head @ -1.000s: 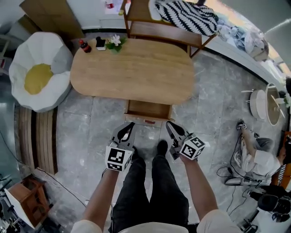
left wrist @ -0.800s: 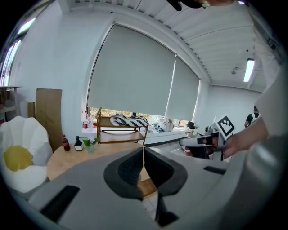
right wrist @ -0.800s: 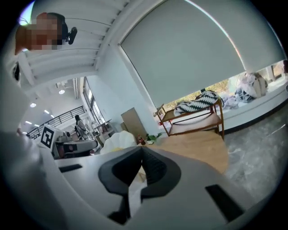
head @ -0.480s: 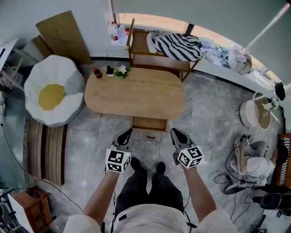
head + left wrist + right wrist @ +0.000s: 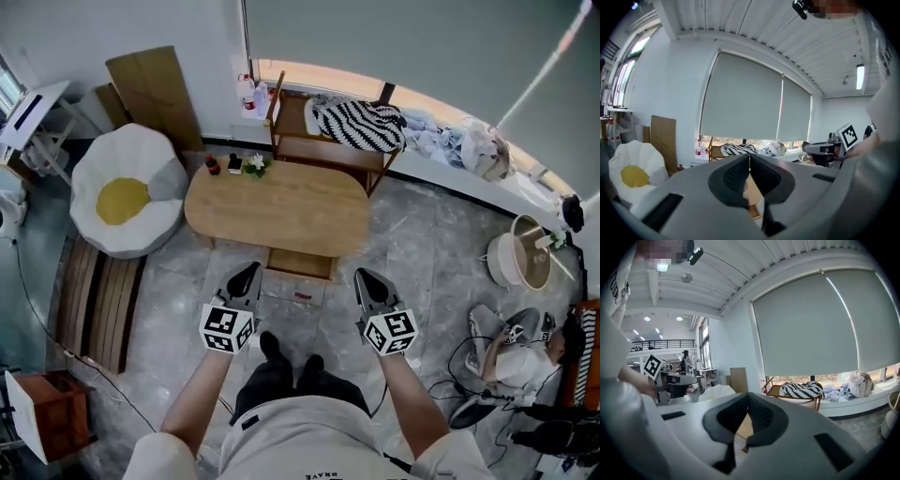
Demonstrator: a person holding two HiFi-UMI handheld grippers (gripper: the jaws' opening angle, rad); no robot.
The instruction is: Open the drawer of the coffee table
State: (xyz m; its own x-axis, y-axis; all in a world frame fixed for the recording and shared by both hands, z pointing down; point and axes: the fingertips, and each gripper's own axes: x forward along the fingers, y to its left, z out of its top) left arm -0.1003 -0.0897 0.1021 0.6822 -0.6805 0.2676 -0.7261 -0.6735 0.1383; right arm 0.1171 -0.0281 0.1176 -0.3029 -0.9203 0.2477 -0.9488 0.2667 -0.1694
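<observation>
Head view: since 1 second earlier, left gripper [image 5: 246,274] and right gripper [image 5: 364,277] had risen; the coffee table [image 5: 277,206] looked smaller, its drawer [image 5: 300,264] still pulled out nearside. Left gripper view: jaws pressed together, empty. Right gripper view: likewise.

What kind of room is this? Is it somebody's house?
It looks like a living-room corner, maybe set up inside a bigger workspace. There is a wooden coffee table, an egg-shaped beanbag, and a bench with a striped blanket by the window.
</observation>
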